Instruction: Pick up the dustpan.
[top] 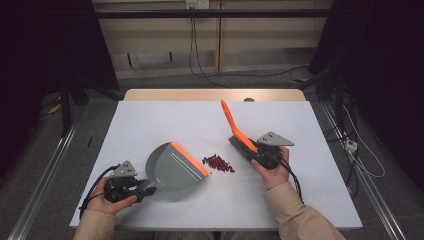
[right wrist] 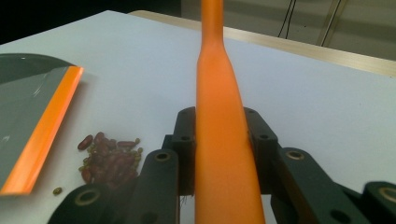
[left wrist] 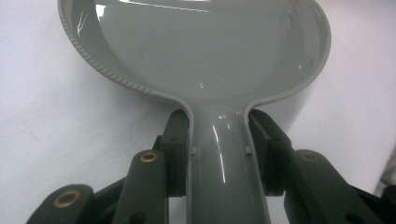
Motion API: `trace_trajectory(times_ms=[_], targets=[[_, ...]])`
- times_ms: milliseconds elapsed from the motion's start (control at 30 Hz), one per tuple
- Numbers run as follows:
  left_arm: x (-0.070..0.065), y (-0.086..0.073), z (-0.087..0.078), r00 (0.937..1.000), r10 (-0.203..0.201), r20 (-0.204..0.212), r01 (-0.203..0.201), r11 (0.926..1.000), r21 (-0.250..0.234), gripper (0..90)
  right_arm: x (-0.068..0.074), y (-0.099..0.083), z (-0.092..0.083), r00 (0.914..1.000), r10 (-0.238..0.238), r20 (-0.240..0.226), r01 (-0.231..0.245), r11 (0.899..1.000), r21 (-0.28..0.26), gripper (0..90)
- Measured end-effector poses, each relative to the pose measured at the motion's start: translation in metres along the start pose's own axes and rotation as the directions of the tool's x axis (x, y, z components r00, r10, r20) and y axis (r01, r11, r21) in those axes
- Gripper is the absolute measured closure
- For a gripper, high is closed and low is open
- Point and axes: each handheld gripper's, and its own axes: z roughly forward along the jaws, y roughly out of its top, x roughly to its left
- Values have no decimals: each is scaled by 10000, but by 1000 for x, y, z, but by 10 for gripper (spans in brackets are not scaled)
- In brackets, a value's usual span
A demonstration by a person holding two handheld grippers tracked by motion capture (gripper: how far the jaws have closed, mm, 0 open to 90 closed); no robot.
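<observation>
1. We see the fingers [left wrist: 175, 154] of the left gripper [left wrist: 219, 149] pressed against both sides of the grey neck of the dustpan [left wrist: 201, 56], so they grip its handle firmly.
2. The fingers [right wrist: 184, 149] of the right gripper [right wrist: 219, 149] clamp the orange handle of the brush [right wrist: 219, 121] from both sides, drawn in narrow on it.
3. In the high view we find the dustpan [top: 172, 167] on the near left part of the table [top: 150, 120], its grey bowl low over the surface and its orange lip turned towards the right and far side.
4. Just beside that lip lies a small pile of red beans [top: 218, 163], near the middle of the table; we cannot tell whether the lip touches them.
5. The brush [top: 239, 134] stands to the right of the beans, its dark bristle head low near the table and its orange handle slanting up and away to the far left.
6. The left gripper [top: 145, 191] sits at the near left, held by the person's left hand [top: 112, 197]; the right gripper [top: 252, 155] sits right of the beans, in the right hand [top: 274, 172].
7. In the right gripper view the beans [right wrist: 109, 158] lie left of the handle, with the dustpan's orange lip [right wrist: 44, 135] beyond them.
8. The table has a pale top with a wooden far edge.
</observation>
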Motion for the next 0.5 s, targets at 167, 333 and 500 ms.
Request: trace_trajectory(times_ms=[167,333,500], targets=[[-4,0,2,9995,205,258,-211,9995,237,627,4,-3,11,9999,-168,-25,169,9994,298,706],[-7,0,6,9980,442,445,-463,9979,459,627,7,-5,14,9992,-388,-83,392,9978,529,701],[-8,0,7,9977,507,454,-528,9975,464,626,6,-3,12,9990,-355,-277,373,9970,675,653]])
